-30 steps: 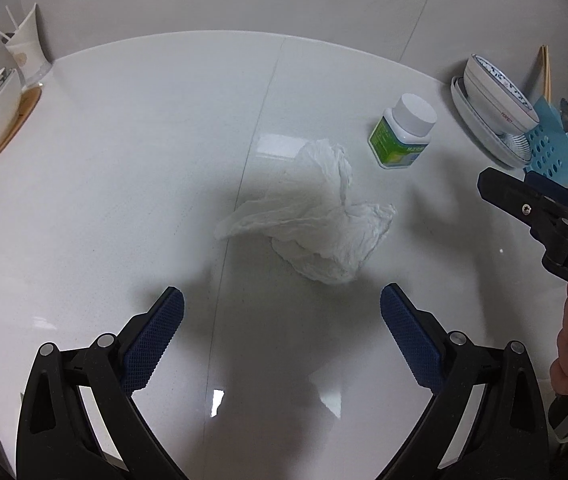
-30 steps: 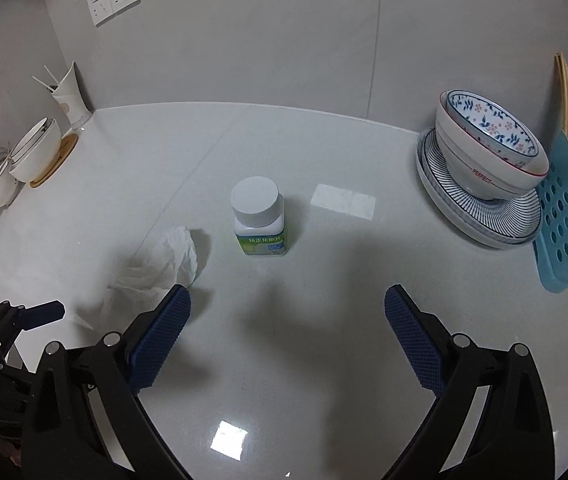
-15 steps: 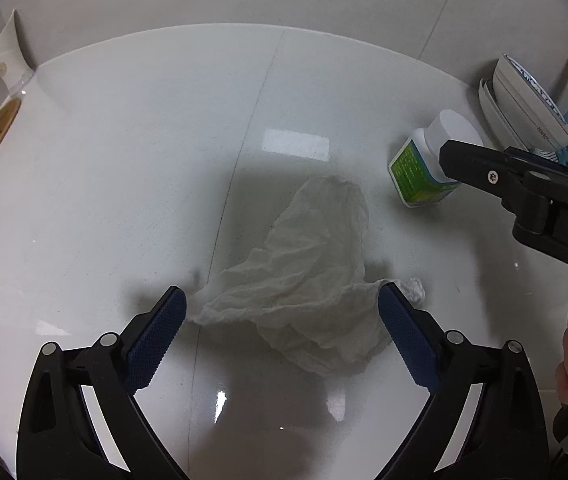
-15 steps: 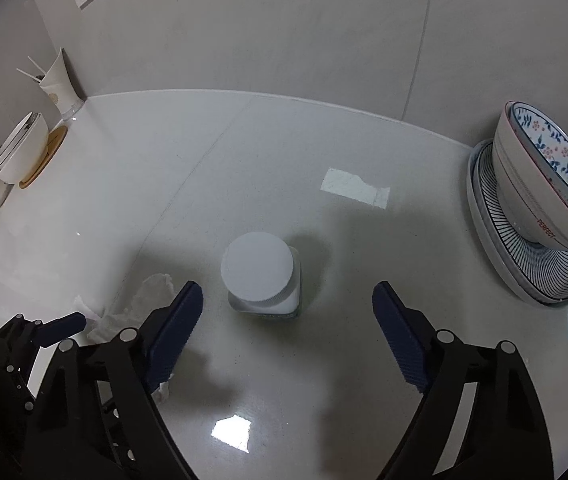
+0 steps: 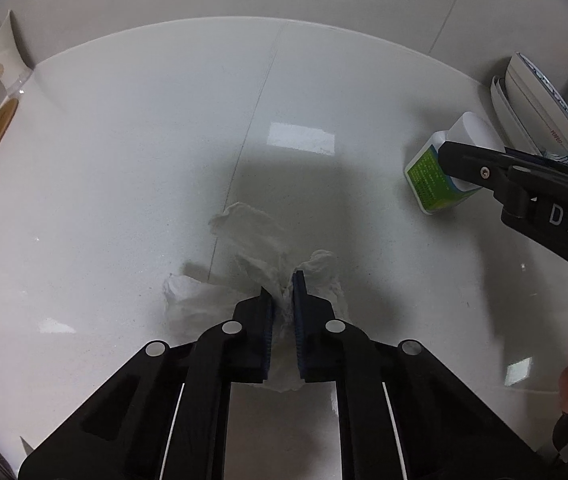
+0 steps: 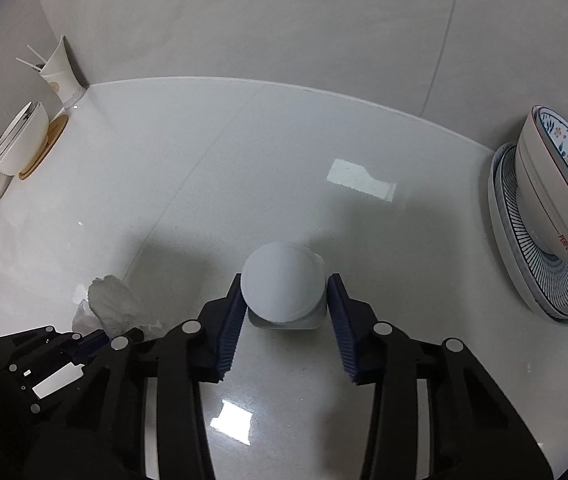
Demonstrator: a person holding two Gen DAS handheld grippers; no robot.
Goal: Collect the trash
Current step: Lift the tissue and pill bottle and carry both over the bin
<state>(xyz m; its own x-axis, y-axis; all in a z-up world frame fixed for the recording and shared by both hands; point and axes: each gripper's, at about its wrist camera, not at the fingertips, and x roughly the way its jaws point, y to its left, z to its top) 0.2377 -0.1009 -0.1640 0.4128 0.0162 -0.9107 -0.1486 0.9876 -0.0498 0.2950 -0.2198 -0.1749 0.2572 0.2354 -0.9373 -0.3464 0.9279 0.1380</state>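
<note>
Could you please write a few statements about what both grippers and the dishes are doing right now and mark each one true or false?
1. The left gripper is shut on the crumpled tissue. True.
2. The right gripper hangs wide open, well away from the bottle. False: its pads sit against both sides of the bottle, just under the white cap.
3. The tissue lies on the white counter. True.
4. The bottle lies on its side with the cap off. False: it stands upright with the cap on.
5. The flowered bowl leans on striped plates at the counter's right edge. True.
</note>
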